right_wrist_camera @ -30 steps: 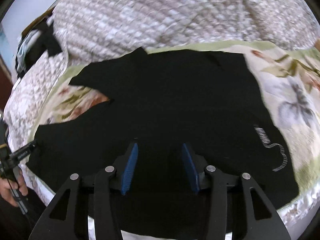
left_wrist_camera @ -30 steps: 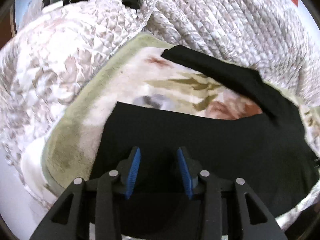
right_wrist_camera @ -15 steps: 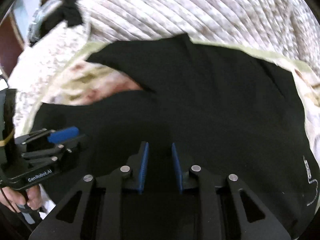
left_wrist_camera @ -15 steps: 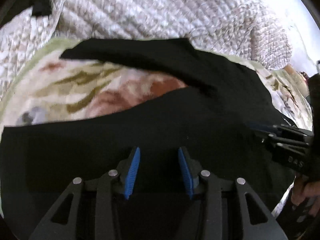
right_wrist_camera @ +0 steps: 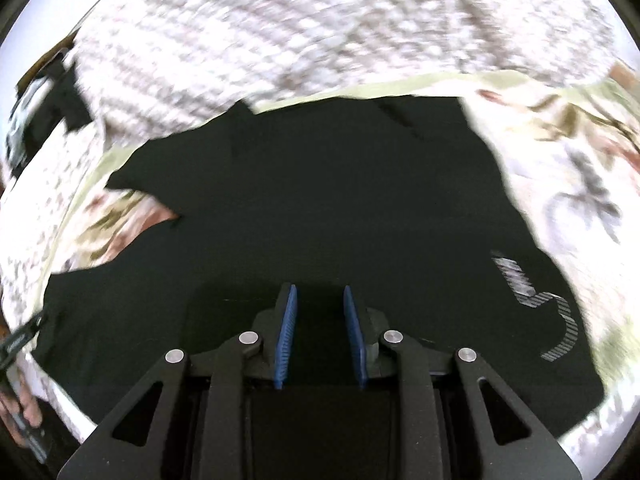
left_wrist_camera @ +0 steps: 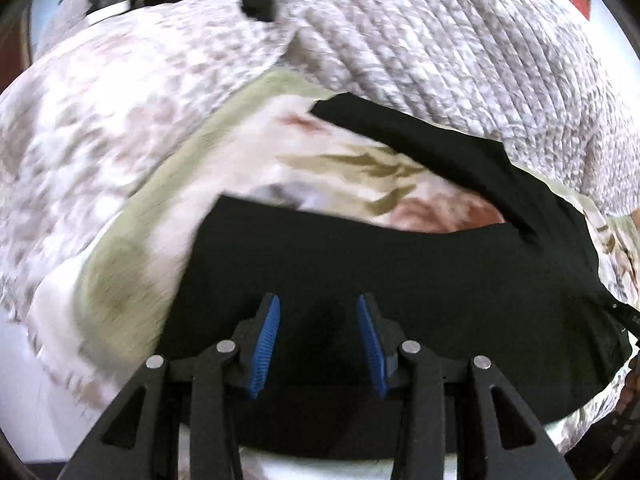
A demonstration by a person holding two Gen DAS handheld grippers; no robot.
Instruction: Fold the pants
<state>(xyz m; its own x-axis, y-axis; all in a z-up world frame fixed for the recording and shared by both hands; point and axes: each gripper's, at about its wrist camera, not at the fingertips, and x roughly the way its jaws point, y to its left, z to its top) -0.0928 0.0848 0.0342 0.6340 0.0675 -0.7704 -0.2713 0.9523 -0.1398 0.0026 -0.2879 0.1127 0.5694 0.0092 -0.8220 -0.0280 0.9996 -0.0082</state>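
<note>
Left wrist: quilt (left_wrist_camera: 460, 40) bunched behind pants (left_wrist_camera: 380, 272), crowding floral blanket (left_wrist_camera: 360, 168).

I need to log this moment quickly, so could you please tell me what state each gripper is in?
Left gripper: open, nothing held, above the black pants.
Right gripper: fingers apart, narrower than the left; a grip on the pants cannot be told.

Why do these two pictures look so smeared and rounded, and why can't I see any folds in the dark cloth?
Left wrist view: the quilt streaks with motion blur, while the left gripper stays sharp. Right wrist view: blur smears the bedding; the white print on the pants is still visible. Both views: the fisheye lens bends edges into a dark circle, and the black cloth is too dark to show folds.
</note>
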